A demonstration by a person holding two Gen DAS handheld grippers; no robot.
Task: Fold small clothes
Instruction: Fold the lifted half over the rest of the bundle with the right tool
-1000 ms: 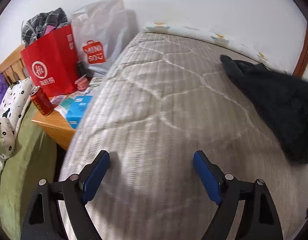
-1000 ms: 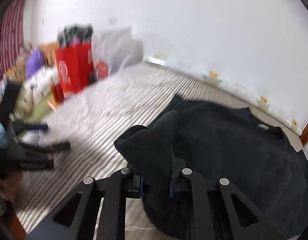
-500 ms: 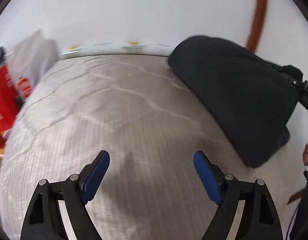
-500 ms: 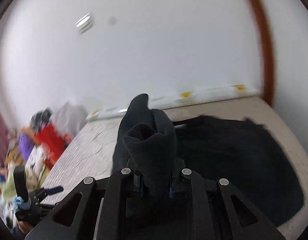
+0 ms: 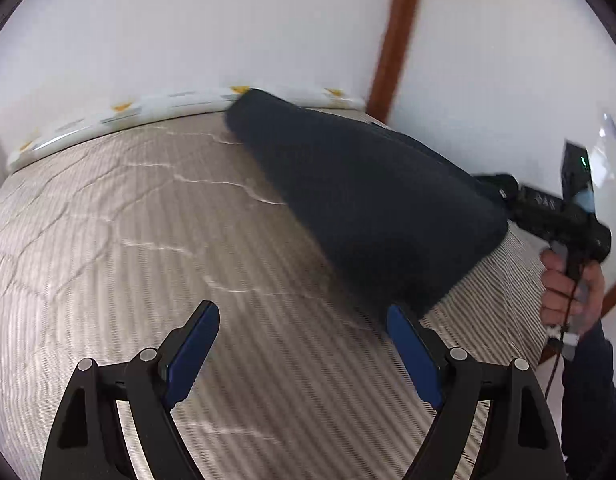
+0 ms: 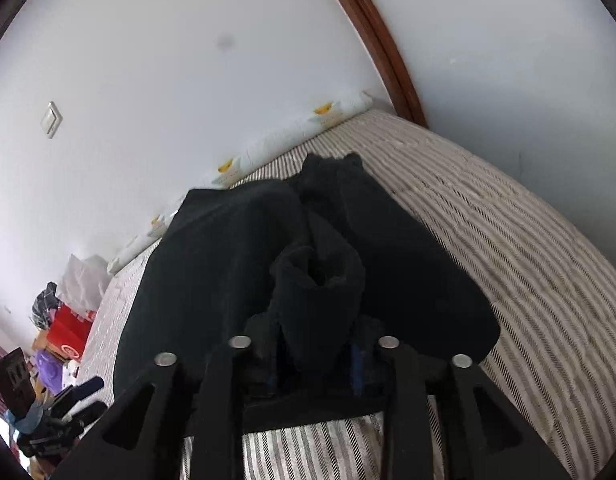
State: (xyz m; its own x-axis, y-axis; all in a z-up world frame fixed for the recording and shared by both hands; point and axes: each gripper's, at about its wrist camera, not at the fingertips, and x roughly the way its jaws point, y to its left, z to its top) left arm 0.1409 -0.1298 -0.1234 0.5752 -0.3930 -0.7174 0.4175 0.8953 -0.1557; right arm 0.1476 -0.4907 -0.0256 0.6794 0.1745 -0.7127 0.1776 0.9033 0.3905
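Black garment half folded on the bed, one fold going down now.

On the left, the left hand-held gripper (image 5: 303, 336) hovers over the striped bed (image 5: 127, 220), fingers spread wide, nothing between them. Moving right, the black garment (image 5: 368, 208) lies across the bed near the wall-side edge, one side doubled over on itself. Further right, the right hand-held gripper (image 6: 314, 364) has a bunched fold of the garment (image 6: 235, 272) between its fingers, and its jaws are opening, so the cloth looks to be let go. My read: the first fold is nearly laid; flattening it and the remaining folds are still to do, and the empty left one seems free to help.
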